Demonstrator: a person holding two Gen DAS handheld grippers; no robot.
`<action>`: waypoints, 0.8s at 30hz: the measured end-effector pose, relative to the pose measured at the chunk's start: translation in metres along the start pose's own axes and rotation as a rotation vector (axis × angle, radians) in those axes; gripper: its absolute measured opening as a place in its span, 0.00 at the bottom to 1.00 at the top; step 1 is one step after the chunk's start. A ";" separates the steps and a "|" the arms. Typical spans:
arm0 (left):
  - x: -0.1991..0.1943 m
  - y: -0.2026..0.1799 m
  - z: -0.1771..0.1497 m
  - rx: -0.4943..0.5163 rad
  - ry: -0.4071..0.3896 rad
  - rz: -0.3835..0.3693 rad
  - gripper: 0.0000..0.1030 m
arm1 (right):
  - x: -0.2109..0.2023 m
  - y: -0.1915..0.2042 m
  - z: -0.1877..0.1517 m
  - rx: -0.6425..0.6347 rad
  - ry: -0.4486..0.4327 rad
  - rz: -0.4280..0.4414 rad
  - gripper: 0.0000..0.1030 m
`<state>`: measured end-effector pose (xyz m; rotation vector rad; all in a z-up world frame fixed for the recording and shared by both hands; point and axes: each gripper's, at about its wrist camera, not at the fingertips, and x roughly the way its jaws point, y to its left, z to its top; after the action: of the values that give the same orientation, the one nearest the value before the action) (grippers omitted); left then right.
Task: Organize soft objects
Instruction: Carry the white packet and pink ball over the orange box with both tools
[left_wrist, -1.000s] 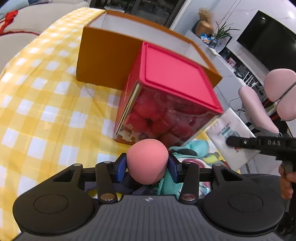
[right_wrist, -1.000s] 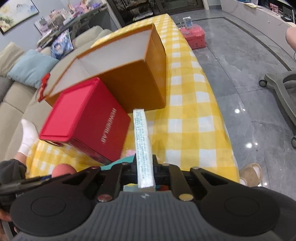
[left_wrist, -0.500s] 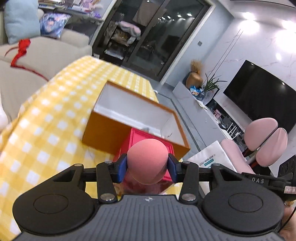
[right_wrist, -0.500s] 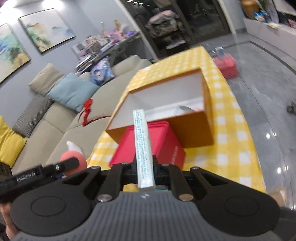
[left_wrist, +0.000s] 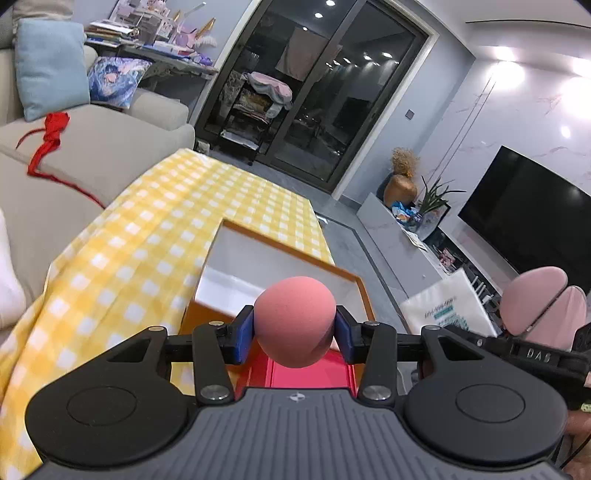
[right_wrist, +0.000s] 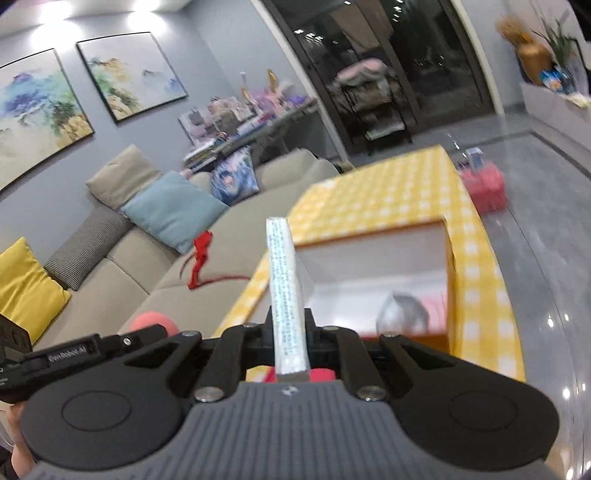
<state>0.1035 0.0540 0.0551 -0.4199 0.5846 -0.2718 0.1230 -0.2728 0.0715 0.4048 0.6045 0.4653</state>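
Note:
My left gripper (left_wrist: 294, 334) is shut on a pink egg-shaped sponge (left_wrist: 294, 326) and holds it high above the table, in front of the open orange box (left_wrist: 280, 266). The red-lidded box (left_wrist: 306, 373) shows just below the sponge. My right gripper (right_wrist: 289, 332) is shut on a flat white packet (right_wrist: 283, 291) seen edge-on. It is raised near the orange box (right_wrist: 380, 273), whose white inside holds a grey rounded object (right_wrist: 404, 314) and something pink behind it. The sponge also shows in the right wrist view (right_wrist: 153, 321), at the left.
The table wears a yellow checked cloth (left_wrist: 155, 236). A beige sofa (right_wrist: 122, 258) with cushions and a red ribbon (right_wrist: 201, 251) runs along its left. A white bag (left_wrist: 443, 314) and pink chair (left_wrist: 543, 306) stand at the right. A pink box (right_wrist: 484, 188) sits on the floor.
Both grippers have risen and tilted up with their loads. The red-lidded box has dropped to the bottom of both views, and the inside of the orange box now shows.

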 end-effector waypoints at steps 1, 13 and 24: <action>0.003 0.000 0.005 -0.003 -0.017 0.008 0.50 | 0.005 0.000 0.006 -0.004 -0.010 0.006 0.08; 0.088 -0.015 0.037 0.038 0.013 0.021 0.50 | 0.096 -0.032 0.041 -0.079 0.002 0.044 0.08; 0.189 0.001 0.019 0.072 0.223 0.158 0.50 | 0.206 -0.087 0.037 0.038 0.177 -0.019 0.08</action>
<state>0.2661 -0.0079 -0.0208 -0.2733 0.8196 -0.1887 0.3215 -0.2448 -0.0348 0.3963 0.7889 0.4754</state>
